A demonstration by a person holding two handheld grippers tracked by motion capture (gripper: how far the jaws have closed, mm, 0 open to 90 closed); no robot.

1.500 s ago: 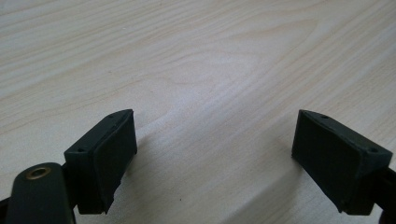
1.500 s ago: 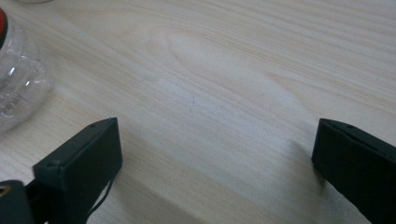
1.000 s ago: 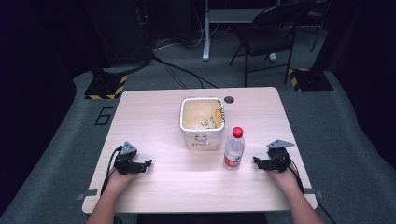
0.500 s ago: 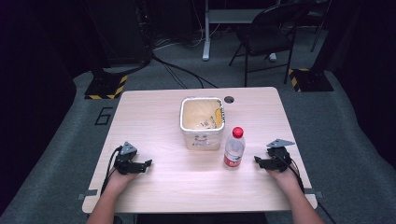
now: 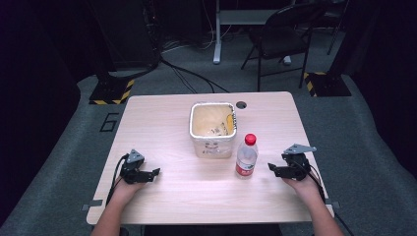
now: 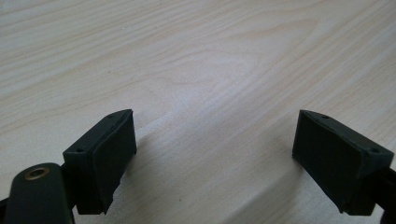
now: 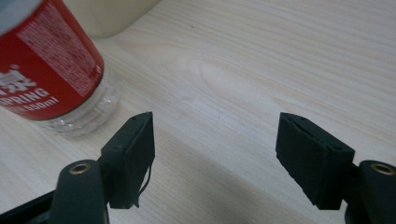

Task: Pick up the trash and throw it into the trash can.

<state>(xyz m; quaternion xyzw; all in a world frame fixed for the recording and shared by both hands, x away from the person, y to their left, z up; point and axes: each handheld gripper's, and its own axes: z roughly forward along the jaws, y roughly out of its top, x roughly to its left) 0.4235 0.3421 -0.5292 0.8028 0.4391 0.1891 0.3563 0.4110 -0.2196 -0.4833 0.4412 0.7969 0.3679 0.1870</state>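
Nearest the person, at the counter's (image 5: 196,196) near edge, sit both tools on pale wood-grain laminate, smooth with a soft sheen; the left hand-held gripper (image 5: 155,172) lies at about eight o'clock from the counter's middle, its matte black, blocky pads spread wide with bare wood between them in the left gripper view (image 6: 215,154); the right hand-held gripper (image 5: 271,168) lies at about four o'clock, a grey three-cornered plate on top, its jaws likewise wide and holding nothing (image 7: 215,154); cables trail back along both forearms. Just beyond, at roughly nine o'clock from the right hand-held gripper and near it without touching, stands the bottle (image 5: 246,156), upright, a clear ribbed plastic cylinder with a red cap and red printed label; in the right gripper view it (image 7: 51,65) rises at ten o'clock, off the line between the jaws. Farther on, just beside the bottle at its eleven o'clock, stands the tub (image 5: 213,129), a squarish, round-cornered, cream-coloured container, open-topped with a pale rim; its inner walls look stained, with a yellow scrap and small dark specks inside, too small to identify. Beyond it, a round dark hole (image 5: 241,104) marks the counter near the far edge.
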